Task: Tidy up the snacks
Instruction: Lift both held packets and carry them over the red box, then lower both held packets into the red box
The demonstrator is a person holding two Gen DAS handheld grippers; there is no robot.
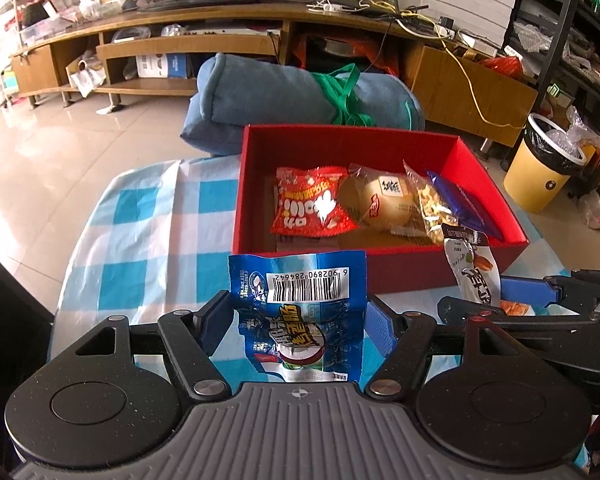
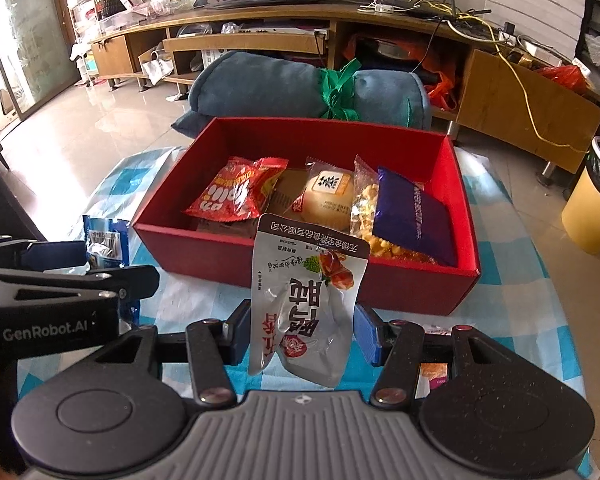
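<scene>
The left gripper (image 1: 298,320) is clenching a blue snack packet (image 1: 300,312) between its jaws, holding it upright just short of the near wall of the red box (image 1: 412,272), barcode end pointing up toward twelve o'clock. From the right wrist view, that same blue packet (image 2: 104,242) is showing at about nine o'clock, with the left gripper's (image 2: 52,264) black arm lying across in front of it.

The right gripper (image 2: 304,334) is grasping a white snack pouch (image 2: 308,304), jaws pressing in on both of its sides; the pouch is standing up over the checked cloth, its top edge overlapping the box's near wall (image 2: 220,264) in that view. In the left wrist view the white pouch (image 1: 474,268) is sitting at three o'clock, beside the box's near right corner, with the right gripper (image 1: 532,300) reaching in from the right edge.

Inside the red box, four packs are lying side by side: a red packet (image 2: 236,194) at the left, a round bun in clear wrap (image 2: 328,200) next to it, a bag of yellow puffed snack (image 2: 366,216), and a purple packet (image 2: 414,218) resting partly on that bag at the right.

The box is sitting on a blue-and-white checked cloth (image 1: 148,224). Beyond it, at twelve o'clock, a rolled blue blanket (image 1: 260,88) tied with green strap is lying, and a yellow bin (image 1: 544,164) is standing on the floor at two o'clock.
</scene>
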